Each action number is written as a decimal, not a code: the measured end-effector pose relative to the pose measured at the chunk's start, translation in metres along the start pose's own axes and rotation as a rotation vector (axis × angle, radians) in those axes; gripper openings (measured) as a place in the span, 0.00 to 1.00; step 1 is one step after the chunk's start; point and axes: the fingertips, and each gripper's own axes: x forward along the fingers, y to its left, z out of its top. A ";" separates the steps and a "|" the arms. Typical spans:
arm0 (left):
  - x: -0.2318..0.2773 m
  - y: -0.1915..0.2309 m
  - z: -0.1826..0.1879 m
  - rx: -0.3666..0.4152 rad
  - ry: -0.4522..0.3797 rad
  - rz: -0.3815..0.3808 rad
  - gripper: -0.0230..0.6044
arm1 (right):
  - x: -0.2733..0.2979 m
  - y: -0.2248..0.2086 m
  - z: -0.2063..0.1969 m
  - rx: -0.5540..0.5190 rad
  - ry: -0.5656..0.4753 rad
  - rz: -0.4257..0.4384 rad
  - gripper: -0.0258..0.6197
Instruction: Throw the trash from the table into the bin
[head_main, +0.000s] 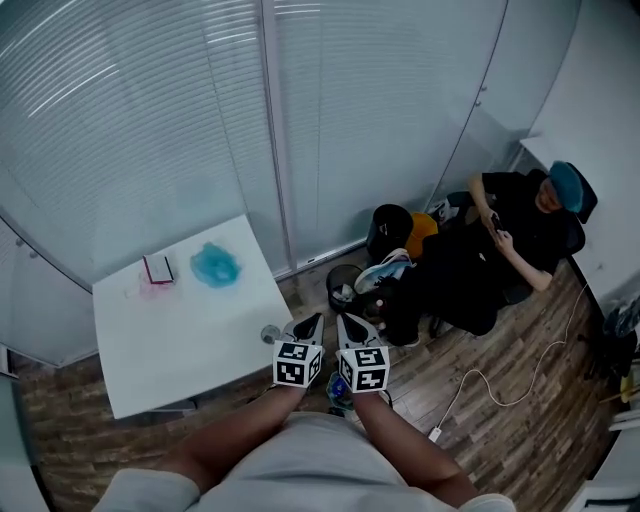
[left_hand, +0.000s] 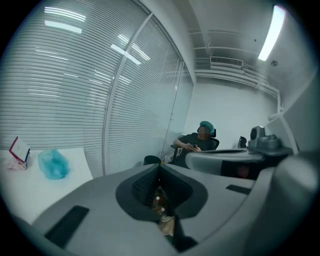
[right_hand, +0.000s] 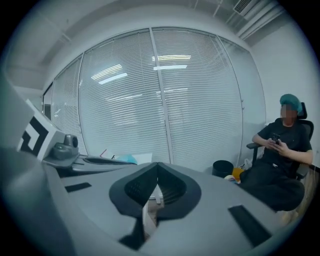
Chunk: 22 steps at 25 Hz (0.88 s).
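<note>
Head view: left tongs (head_main: 317, 318) and right tongs (head_main: 341, 318), both closed together, hover off the worktop (head_main: 180, 335) edge; blue bag (head_main: 215, 265), possibly plastic, lies on it.

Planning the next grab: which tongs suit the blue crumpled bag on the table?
Probably left: the left tongs hang at the table corner, nearer the blue bag; right tongs lie beyond.

Head view looks steeply down from above; both gripper views face roughly level, all sharing the seated person (head_main: 500, 250).
</note>
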 end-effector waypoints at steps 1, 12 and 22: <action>-0.003 0.004 0.001 -0.002 -0.004 0.003 0.04 | 0.001 0.004 0.001 0.001 -0.001 0.002 0.05; -0.055 0.078 0.006 -0.037 -0.030 0.069 0.04 | 0.034 0.076 0.004 0.001 0.019 0.042 0.05; -0.129 0.204 0.013 -0.078 -0.058 0.165 0.04 | 0.093 0.205 0.023 -0.051 0.019 0.147 0.05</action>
